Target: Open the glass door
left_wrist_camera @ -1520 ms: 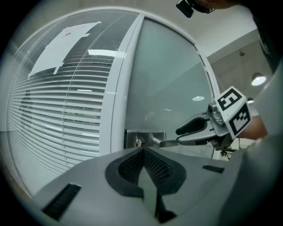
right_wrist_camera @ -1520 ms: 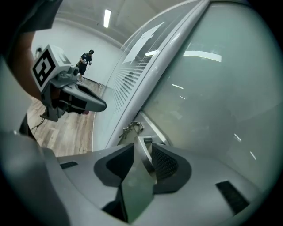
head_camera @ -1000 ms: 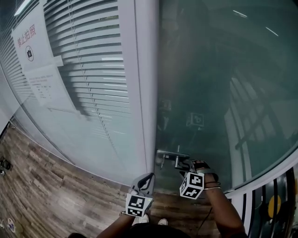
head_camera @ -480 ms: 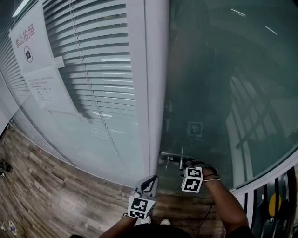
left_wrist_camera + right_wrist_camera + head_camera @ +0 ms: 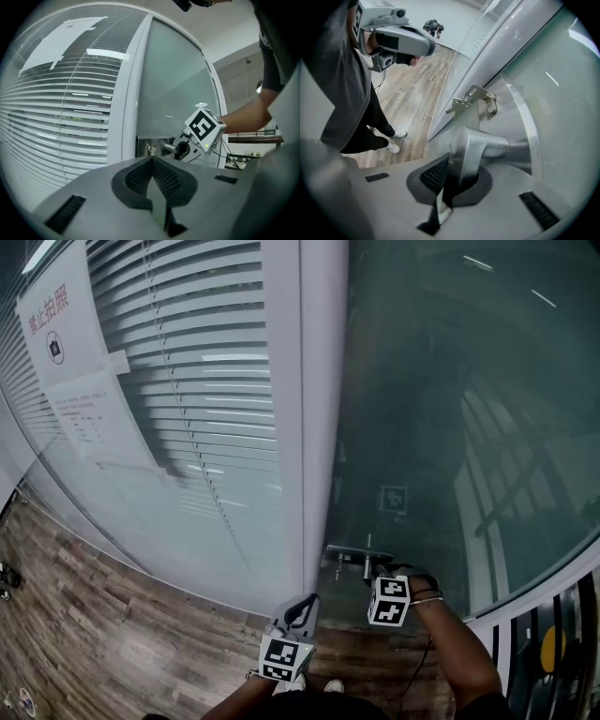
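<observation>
The glass door (image 5: 450, 427) fills the right half of the head view and is closed against a white frame post (image 5: 314, 409). Left of the post runs a glazed partition with lowered venetian blinds (image 5: 187, 381), and two paper notices (image 5: 61, 334) are stuck to it. Below lies a wood-plank floor (image 5: 84, 615). The door's metal lever handle (image 5: 352, 551) sits low on the door's left edge, just beside the post (a small lock cylinder (image 5: 151, 150) shows next to it in the left gripper view). The right gripper (image 5: 379, 570) points steeply down at the lever. Its jaws have just been closing and are clenched on the lever's free end, which stands between them in the right gripper view. The left gripper (image 5: 300, 604) hangs near the foot of the post, apart from the handle, its jaws pressed together with nothing between them.
</observation>
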Tool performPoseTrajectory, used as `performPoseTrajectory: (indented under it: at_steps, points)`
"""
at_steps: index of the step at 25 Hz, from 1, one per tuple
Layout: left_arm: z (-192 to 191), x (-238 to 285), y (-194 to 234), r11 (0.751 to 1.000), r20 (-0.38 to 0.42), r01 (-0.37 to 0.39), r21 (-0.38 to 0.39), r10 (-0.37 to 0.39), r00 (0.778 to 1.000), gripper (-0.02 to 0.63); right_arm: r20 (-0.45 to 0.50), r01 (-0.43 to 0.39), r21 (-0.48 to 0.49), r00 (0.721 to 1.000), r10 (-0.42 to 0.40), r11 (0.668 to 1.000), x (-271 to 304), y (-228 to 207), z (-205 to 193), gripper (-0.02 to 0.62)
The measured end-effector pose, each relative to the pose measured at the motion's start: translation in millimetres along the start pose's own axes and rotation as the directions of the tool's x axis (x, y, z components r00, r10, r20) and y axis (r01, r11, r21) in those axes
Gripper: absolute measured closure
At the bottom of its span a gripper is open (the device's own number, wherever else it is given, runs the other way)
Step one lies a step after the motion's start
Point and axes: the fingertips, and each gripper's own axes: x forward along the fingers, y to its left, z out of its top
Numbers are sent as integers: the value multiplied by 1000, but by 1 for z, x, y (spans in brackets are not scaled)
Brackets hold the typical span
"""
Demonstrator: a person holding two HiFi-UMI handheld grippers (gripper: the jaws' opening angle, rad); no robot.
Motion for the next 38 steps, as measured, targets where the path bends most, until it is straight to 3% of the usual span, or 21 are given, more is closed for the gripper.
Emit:
performPoseTrajectory:
  at_steps: [8, 15, 19, 23, 25, 38]
  points:
    - [-2, 2, -7, 1000, -9, 8, -16, -8, 1000, 603, 37, 3, 5, 999, -3, 1000, 2, 1, -1, 580]
    - [-3, 1, -11, 1000, -16, 18, -4, -18, 1000, 603, 229, 0, 96, 973, -22, 995, 3, -1, 15, 580]
    - [-6, 1, -15, 1000, -30, 23, 1, -23, 999, 603, 347, 6, 152, 936, -59, 988, 3, -3, 25, 580]
    - [-6, 3, -19, 999, -29, 33, 9, -33, 999, 603, 486, 4, 240, 865, -123, 971, 3, -6, 37, 580]
    - [-7, 4, -19, 999, -26, 28, 20, -27, 999, 603, 504, 23, 261, 849, -157, 965, 3, -8, 37, 580]
    - [-9, 25, -14, 1000, -35, -16, 6, 17, 999, 603, 485, -55, 259, 871, -81, 964, 13, -18, 36, 581]
